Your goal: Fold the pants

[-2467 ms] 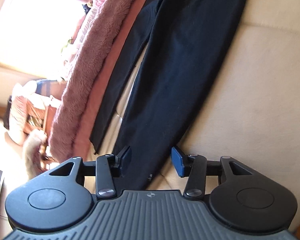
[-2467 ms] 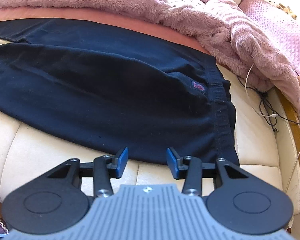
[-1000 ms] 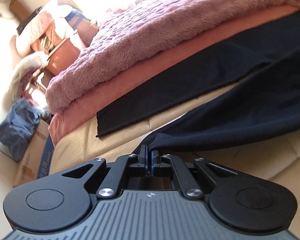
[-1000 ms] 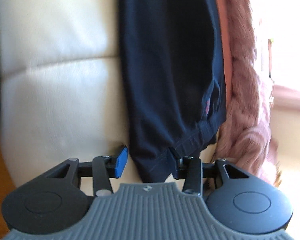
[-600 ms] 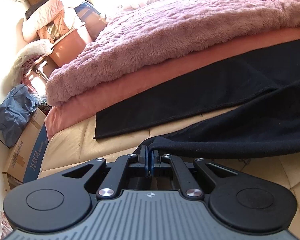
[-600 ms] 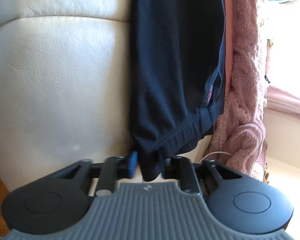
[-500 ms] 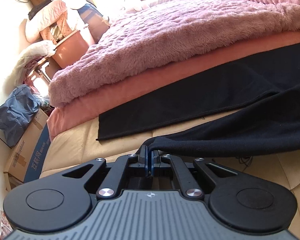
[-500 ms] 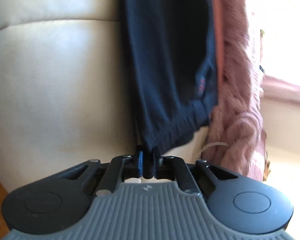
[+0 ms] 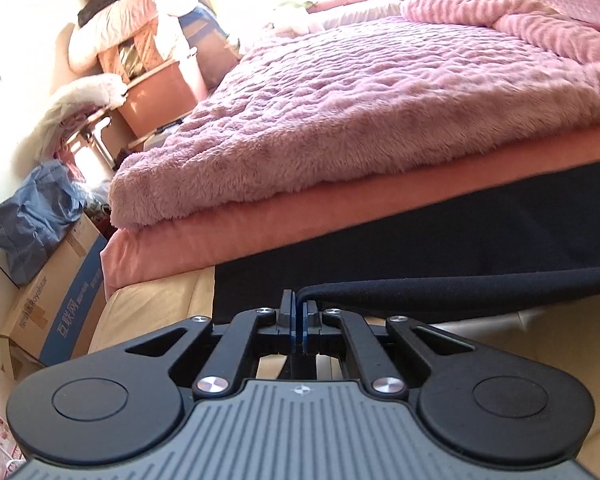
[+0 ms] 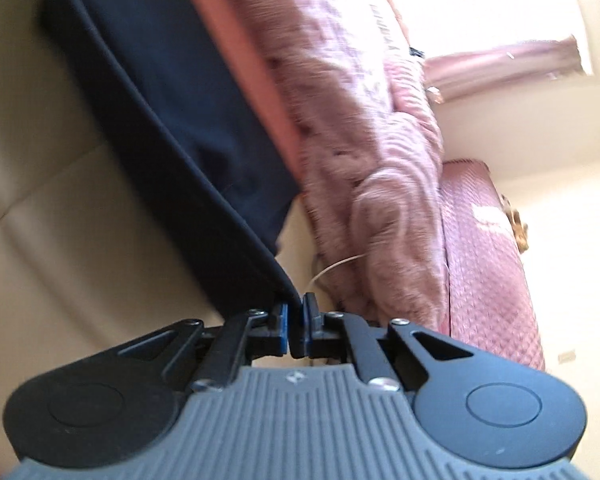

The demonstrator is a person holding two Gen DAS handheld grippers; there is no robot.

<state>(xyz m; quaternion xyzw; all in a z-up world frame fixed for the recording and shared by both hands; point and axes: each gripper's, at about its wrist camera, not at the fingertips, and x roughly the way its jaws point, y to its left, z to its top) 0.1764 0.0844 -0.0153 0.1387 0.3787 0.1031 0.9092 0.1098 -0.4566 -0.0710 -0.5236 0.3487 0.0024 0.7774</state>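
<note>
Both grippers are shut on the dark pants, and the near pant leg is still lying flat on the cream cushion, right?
Not flat. The left gripper and right gripper are shut on the dark pants, but the left wrist view shows the near leg lifted clear of the cream cushion.

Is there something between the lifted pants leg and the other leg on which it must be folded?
Nothing visible. The left claw and right claw are both shut on the pants. The other leg lies flat and uncovered beside the pink blanket, which does not overlap it.
</note>
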